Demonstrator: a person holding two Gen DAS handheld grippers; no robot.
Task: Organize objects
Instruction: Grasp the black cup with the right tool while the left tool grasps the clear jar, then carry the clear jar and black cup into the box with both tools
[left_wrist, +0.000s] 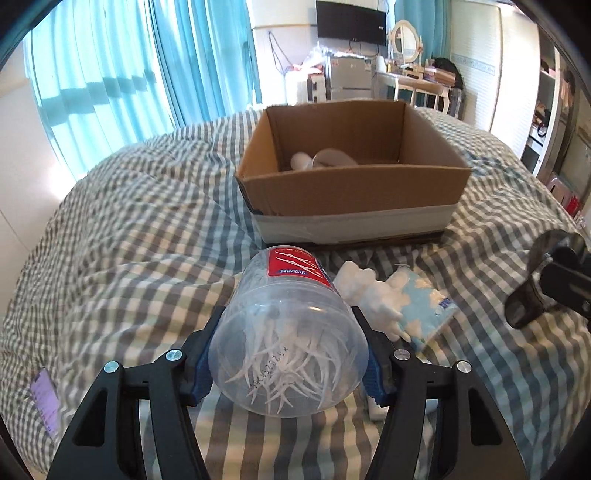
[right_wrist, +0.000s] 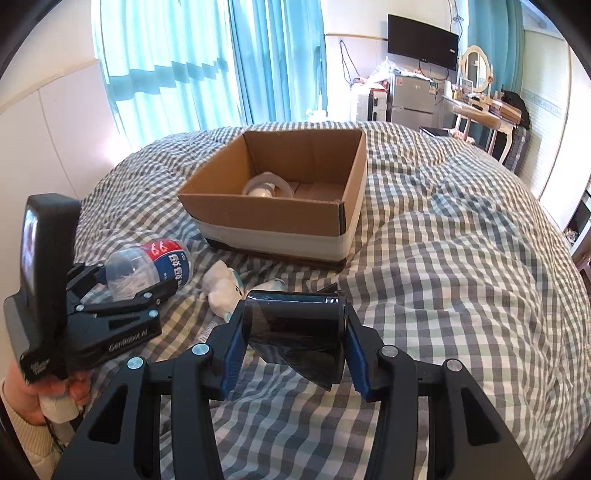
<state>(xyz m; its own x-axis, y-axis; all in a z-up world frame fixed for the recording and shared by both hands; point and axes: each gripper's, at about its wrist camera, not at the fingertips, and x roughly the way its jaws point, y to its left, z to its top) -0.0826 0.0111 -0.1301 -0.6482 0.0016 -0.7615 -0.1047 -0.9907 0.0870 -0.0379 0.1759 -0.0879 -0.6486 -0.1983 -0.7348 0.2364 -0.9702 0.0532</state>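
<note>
My left gripper (left_wrist: 290, 354) is shut on a clear plastic bottle (left_wrist: 288, 332) with a red label and white sticks inside, held above the bed. It also shows in the right wrist view (right_wrist: 147, 266). My right gripper (right_wrist: 291, 332) is shut on a black roll of bags (right_wrist: 295, 325); the roll also shows in the left wrist view (left_wrist: 535, 280). An open cardboard box (left_wrist: 351, 192) stands on the bed ahead, with a white and clear item (left_wrist: 321, 160) inside. The box also shows in the right wrist view (right_wrist: 273, 218).
A bag of cotton balls (left_wrist: 402, 299) lies on the checked duvet (left_wrist: 147, 229) in front of the box. A purple card (left_wrist: 44, 398) lies at the near left. Blue curtains (left_wrist: 110, 74), a fridge (left_wrist: 351, 74) and a dressing table (left_wrist: 417, 81) stand beyond the bed.
</note>
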